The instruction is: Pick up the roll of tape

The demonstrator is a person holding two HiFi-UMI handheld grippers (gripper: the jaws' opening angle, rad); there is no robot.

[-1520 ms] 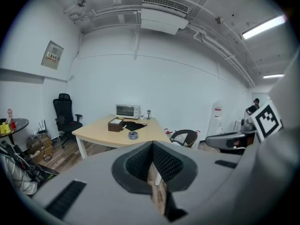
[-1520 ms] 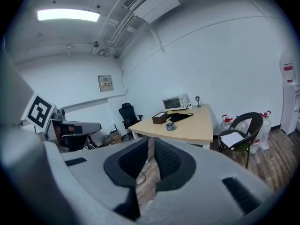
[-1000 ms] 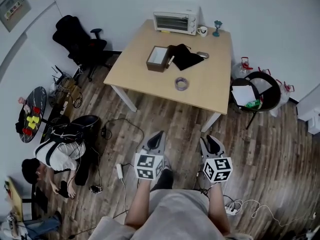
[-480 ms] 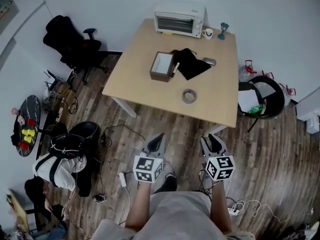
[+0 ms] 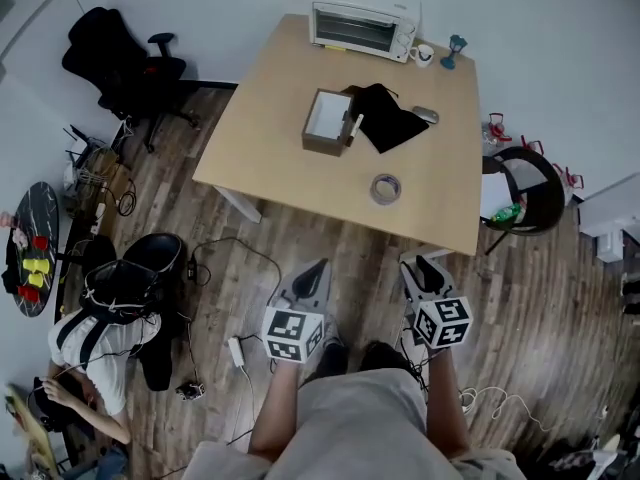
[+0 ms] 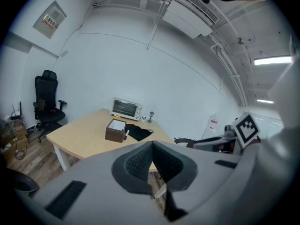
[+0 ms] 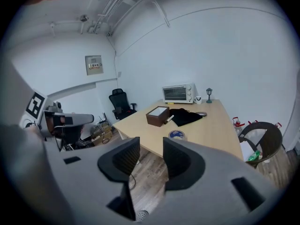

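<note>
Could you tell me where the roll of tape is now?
Head view: the roll of tape lies on the wooden table near its front edge, in front of the black cloth.

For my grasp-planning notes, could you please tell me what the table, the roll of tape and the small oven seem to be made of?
Table: pale wood or wood-look laminate, matte, even tan.
Roll of tape: likely plastic film, a greyish, translucent-looking ring.
Oven: apparently white painted metal, dark glass door.

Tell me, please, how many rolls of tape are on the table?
1. The roll of tape lies flat on the table toward its near edge, right of the open box. Another could be hidden under the black cloth.
</note>
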